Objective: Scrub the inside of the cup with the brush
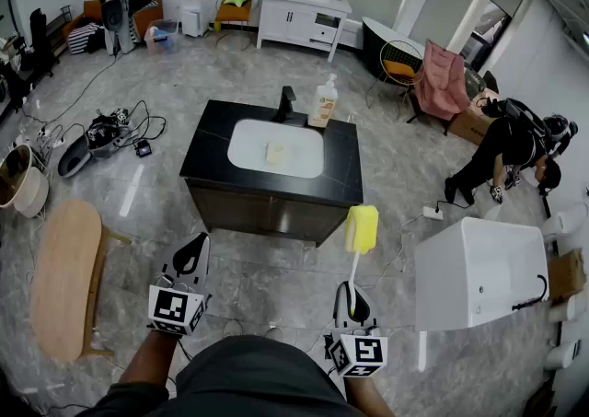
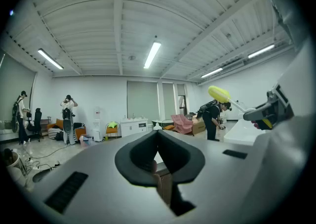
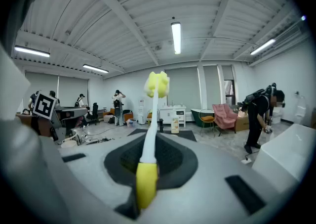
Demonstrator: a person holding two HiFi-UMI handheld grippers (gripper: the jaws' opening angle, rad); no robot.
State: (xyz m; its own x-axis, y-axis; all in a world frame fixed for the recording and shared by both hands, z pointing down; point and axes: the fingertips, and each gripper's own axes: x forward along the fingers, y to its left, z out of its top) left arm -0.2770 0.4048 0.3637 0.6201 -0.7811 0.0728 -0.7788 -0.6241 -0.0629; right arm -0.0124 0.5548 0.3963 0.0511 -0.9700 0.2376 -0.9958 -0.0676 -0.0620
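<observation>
My right gripper (image 1: 348,297) is shut on the brush (image 1: 355,259), held upright with its yellow sponge head (image 1: 362,228) on top. In the right gripper view the yellow handle (image 3: 145,181) sits between the jaws and the white stem rises to the head (image 3: 157,83). My left gripper (image 1: 190,256) is shut and holds nothing; its dark pads (image 2: 148,156) meet. Both hang in front of my body, well short of the black counter (image 1: 207,144). A small pale object, perhaps the cup (image 1: 274,152), lies in the white basin (image 1: 248,144); it is too small to tell.
A black faucet (image 1: 286,104) and a soap bottle (image 1: 323,102) stand at the counter's back edge. A wooden bench (image 1: 63,277) is at my left, a white bathtub (image 1: 479,272) at my right. Cables (image 1: 120,130) litter the floor. A person (image 1: 511,144) bends over at far right.
</observation>
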